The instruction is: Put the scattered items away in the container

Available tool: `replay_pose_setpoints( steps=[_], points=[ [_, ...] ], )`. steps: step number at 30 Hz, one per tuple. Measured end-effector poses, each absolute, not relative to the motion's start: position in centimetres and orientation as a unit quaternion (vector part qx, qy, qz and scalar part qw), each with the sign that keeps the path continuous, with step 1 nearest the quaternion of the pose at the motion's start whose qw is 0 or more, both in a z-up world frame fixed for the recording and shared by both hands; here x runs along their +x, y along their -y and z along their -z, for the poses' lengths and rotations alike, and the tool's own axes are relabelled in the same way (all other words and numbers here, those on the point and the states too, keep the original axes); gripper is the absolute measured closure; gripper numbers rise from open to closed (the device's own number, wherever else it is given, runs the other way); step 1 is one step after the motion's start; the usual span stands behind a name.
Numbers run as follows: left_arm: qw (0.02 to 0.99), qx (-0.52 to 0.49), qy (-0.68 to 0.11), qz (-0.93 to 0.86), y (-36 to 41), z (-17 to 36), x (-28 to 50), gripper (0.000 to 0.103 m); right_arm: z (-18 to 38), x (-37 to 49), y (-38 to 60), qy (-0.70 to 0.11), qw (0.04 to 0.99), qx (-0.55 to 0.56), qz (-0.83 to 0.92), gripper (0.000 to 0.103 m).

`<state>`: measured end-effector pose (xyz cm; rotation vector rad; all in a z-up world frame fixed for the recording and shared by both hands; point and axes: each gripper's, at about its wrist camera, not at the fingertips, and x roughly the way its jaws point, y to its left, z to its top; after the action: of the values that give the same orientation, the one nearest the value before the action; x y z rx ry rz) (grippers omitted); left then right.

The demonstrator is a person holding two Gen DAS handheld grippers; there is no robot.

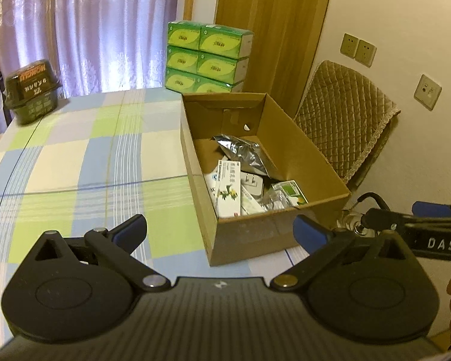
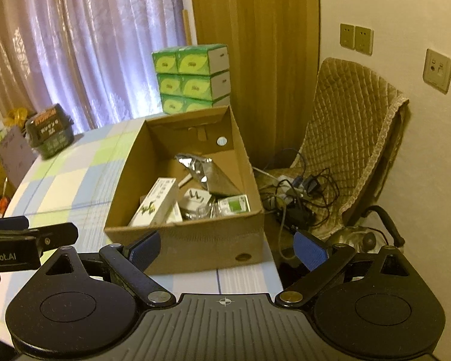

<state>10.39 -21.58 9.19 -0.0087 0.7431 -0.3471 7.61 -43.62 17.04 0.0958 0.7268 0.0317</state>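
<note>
Tissue boxes [image 1: 209, 57] behind cardboard box [image 1: 255, 234]

One cardboard box [image 1: 285, 156], six green tissue packs [image 1: 209, 57], one chair [image 1: 345, 120].

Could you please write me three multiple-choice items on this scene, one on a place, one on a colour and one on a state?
1. Where does the silver foil pouch lie?
A. On the chair
B. Inside the cardboard box
C. On the checked tablecloth

2. What colour are the stacked tissue packs behind the box?
A. Green
B. Red
C. Blue

3. How do the left gripper and right gripper stand?
A. Both shut on boxes
B. One open, one shut
C. Both open and empty

Answers: 1 B, the pouch leans against the box's inner wall; 2 A, every pack front is green; 3 C, each pair of blue pads stands wide apart with nothing between.
</note>
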Motion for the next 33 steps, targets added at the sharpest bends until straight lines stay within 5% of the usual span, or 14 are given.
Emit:
replay_pose_setpoints(
  steps=[33],
  points=[
    [0.912, -0.024, -0.381, 0.151, 19.6, -6.7, 7.3, 0.001, -15.6, 4.7, 41.3, -0.380, 0.924, 0.031, -0.026, 0.003]
  ],
)
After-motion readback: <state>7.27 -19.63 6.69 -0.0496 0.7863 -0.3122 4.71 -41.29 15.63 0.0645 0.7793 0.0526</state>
